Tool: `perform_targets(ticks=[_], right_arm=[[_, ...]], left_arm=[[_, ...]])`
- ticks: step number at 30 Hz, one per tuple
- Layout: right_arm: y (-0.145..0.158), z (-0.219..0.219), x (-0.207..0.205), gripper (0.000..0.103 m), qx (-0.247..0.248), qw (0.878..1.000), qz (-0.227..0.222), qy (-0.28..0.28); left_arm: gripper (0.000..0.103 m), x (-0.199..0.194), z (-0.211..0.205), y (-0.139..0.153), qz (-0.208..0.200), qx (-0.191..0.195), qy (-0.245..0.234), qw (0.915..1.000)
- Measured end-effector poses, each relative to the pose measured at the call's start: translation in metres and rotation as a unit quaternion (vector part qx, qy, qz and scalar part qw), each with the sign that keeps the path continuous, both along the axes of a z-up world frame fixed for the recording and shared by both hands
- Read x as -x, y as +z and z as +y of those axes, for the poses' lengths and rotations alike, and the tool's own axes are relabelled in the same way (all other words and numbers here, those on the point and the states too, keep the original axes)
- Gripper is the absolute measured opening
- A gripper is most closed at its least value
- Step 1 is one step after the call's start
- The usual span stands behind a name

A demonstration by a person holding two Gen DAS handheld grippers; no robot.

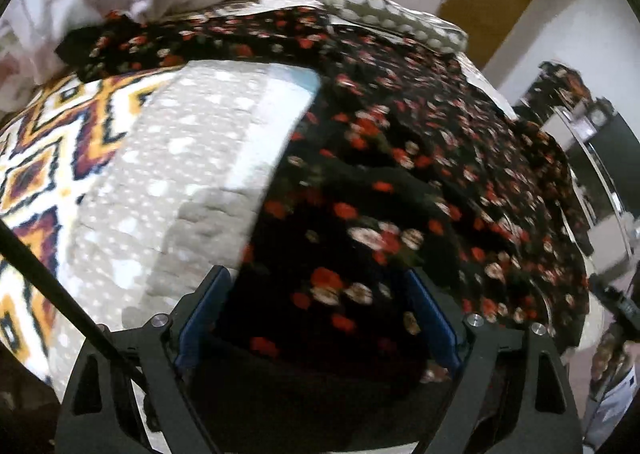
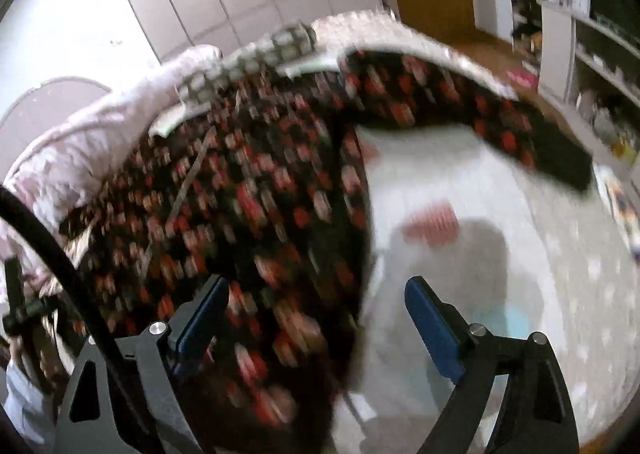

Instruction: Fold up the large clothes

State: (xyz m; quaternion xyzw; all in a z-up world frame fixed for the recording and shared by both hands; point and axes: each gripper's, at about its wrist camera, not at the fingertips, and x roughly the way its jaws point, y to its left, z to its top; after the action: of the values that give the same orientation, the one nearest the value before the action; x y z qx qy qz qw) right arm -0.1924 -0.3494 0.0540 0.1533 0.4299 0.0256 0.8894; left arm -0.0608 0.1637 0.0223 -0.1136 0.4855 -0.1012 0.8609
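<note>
Blue-padded, my left hand-held gripper (image 1: 316,318) and right hand-held gripper (image 2: 320,318) both gape, holding nothing. Beneath them the black red-flowered cotton dress (image 1: 400,173) lies spread on the grey dotted bed quilt (image 1: 180,181), its sleeve (image 2: 500,125) at two o'clock. I judge I'm between folds; next, pinch an edge.

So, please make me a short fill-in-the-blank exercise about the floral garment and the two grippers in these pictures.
1. The black garment carries a print of red and cream ____.
2. It lies spread on a ____.
3. The fingers of the left gripper have pads coloured ____.
4. The right gripper hangs over the garment's edge with its fingers ____.

Missing words: flowers; bed; blue; open
</note>
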Motion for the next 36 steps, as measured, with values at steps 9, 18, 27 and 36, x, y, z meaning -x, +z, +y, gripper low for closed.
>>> perform_targets(ticks=[9, 18, 27, 36], right_arm=[[-0.036, 0.040, 0.004, 0.026, -0.017, 0.998, 0.031, 0.061], [0.017, 0.003, 0.050, 0.014, -0.007, 0.995, 0.028, 0.092], [0.020, -0.032, 0.062, 0.030, -0.034, 0.998, 0.015, 0.052], [0.014, -0.147, -0.034, 0.060, -0.099, 0.977, -0.039, -0.184]], left_arm=[[0.014, 0.005, -0.013, 0.024, 0.026, -0.001, 0.017, 0.9995], [0.015, 0.081, -0.019, 0.043, 0.021, 0.004, 0.021, 0.9996], [0.030, 0.092, 0.048, 0.046, -0.006, -0.008, 0.094, 0.9956], [0.059, 0.047, 0.020, 0.082, -0.064, -0.006, 0.076, 0.9950]])
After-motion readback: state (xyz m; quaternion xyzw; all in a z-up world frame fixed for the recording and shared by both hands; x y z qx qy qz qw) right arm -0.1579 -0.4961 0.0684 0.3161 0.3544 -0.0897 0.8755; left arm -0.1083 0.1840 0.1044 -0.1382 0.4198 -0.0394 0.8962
